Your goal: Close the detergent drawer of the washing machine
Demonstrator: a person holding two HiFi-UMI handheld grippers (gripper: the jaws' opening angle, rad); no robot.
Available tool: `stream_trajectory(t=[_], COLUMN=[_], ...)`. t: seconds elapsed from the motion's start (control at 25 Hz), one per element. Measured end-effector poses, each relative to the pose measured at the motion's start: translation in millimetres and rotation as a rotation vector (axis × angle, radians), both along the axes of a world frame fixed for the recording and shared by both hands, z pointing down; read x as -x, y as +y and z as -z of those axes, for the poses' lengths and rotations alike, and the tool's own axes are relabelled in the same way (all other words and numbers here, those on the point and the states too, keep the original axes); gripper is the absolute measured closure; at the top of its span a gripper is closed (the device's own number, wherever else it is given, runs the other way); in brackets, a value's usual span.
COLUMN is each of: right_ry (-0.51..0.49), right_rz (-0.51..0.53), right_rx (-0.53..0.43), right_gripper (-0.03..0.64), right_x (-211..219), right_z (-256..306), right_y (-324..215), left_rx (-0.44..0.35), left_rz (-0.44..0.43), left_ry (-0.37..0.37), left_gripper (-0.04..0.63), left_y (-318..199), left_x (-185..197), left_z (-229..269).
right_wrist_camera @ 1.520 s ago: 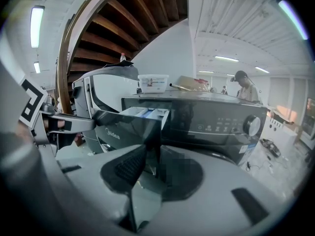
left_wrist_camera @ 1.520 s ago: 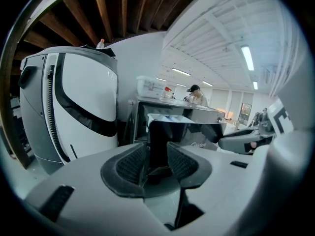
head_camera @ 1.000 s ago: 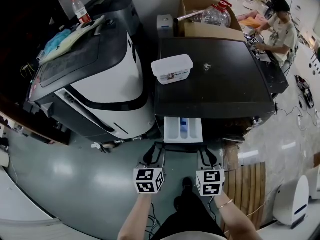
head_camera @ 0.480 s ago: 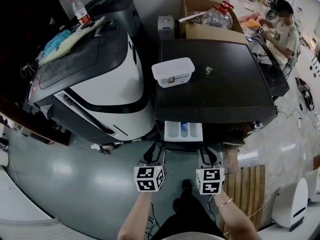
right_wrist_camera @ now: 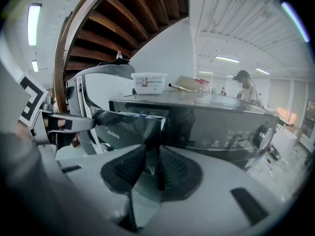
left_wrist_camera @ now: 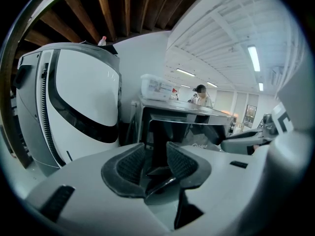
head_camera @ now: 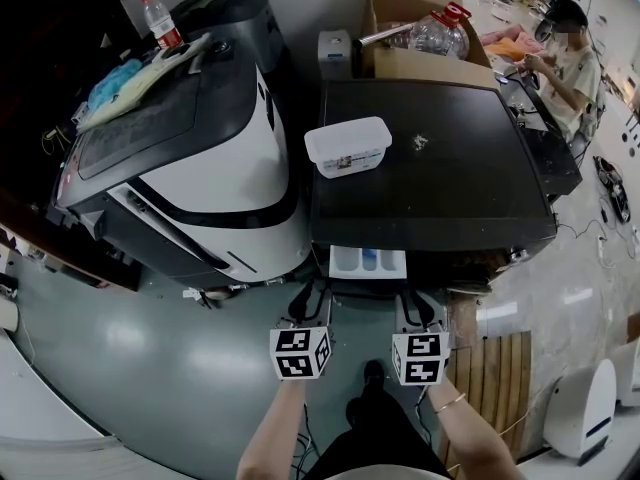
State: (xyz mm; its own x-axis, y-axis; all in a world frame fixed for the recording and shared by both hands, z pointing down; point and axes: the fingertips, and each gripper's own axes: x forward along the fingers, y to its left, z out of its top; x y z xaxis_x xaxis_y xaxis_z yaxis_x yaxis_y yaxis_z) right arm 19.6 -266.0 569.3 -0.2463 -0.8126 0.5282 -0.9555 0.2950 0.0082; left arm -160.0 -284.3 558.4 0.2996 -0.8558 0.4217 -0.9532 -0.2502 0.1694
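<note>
The white detergent drawer (head_camera: 367, 261) sticks a short way out of the black washing machine (head_camera: 430, 168), its blue compartment showing. My left gripper (head_camera: 312, 298) sits at the left end of the drawer's dark front panel (left_wrist_camera: 189, 129), and my right gripper (head_camera: 412, 303) sits at its right end. In the left gripper view the left gripper (left_wrist_camera: 155, 149) shows a narrow gap between its pads, lined up with the panel's left edge. In the right gripper view the panel (right_wrist_camera: 130, 127) ends just above the right gripper (right_wrist_camera: 151, 151), whose pads also stand slightly apart. I cannot tell whether the tips touch the panel.
A lidded plastic box (head_camera: 347, 145) rests on the machine's top. A large white and grey appliance (head_camera: 200, 168) stands close on the left, with a bottle (head_camera: 160, 20) on it. A cardboard box (head_camera: 410, 28) is behind. A person (head_camera: 560, 48) sits far right. Wooden slats (head_camera: 495, 378) lie on the floor.
The drawer has slid into the machine, so less of it sticks out. Both grippers have moved toward the machine with it.
</note>
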Motion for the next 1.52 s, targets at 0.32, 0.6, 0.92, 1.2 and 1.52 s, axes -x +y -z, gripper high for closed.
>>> stream_trajectory(t=[0.32,0.6,0.92,1.2,1.52], right_ry=[-0.008,-0.006,-0.007,-0.015,-0.019], right_rz=[0.001,0.005,0.004,-0.007,-0.021], right_rx=[-0.015,-0.012,-0.016,-0.016,-0.018], right_gripper=[0.529,0.529,0.529,0.529,0.529], right_x=[0.6,0.1,-0.1,-0.8,-0.5], right_z=[1.0,0.8,0.5,1.1,1.0], right_y=[-13.1,-24.9,-36.1,-46.1,-55.6], left_rx=[-0.007,-0.002,-0.004,-0.002,-0.004], left_rz=[0.015,0.018,0.030,0.039,0.039], left_ry=[0.007,0.003,0.010,0.011,0.012], left_gripper=[0.476,0.474,0.474,0.474,0.472], left_y=[-14.2,-26.4,-37.0,-46.8,-56.6], left_x=[-0.1,0.0,-0.1,-0.7,0.4], left_z=[0.3,0.8,0.4,0.8,0.3])
